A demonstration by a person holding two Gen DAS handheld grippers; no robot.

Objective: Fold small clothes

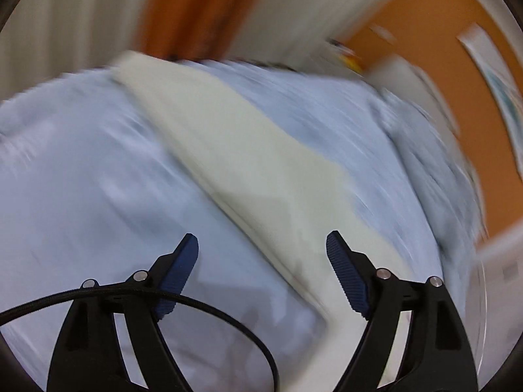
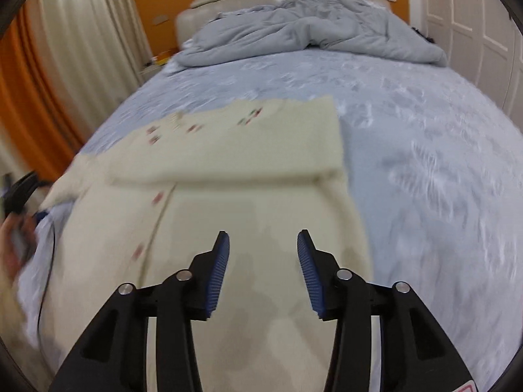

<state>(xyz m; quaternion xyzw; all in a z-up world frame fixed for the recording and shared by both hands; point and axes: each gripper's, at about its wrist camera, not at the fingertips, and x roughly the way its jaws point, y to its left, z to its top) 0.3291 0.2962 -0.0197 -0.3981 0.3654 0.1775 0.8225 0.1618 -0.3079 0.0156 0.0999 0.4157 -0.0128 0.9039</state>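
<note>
1. Cream garment (image 2: 248, 176): small piece of clothing with tiny red-and-green motifs, spread on the bed (image 2: 425, 150). A fold line crosses it from left to right, and the far portion appears laid back over the near portion. Its right edge runs near-to-far.
2. Right gripper (image 2: 263, 238): fingers apart, holding nothing, poised directly over the near part of the garment, which extends far and left from the fingertips. Judged the nearer tool for the coming grasp.
3. Left gripper (image 1: 261, 241): fingers wide apart, empty. Its view is heavily blurred; there the cream garment (image 1: 242, 150) shows as a band running diagonally from far left to near right, passing between the fingers.
4. Cable (image 1: 212, 307): black, loops beneath the left gripper.
5. Duvet (image 2: 310, 32): pale blue, rumpled at the far end of the bed, well apart from the garment.
6. Curtains (image 2: 75, 49): at left.
</note>
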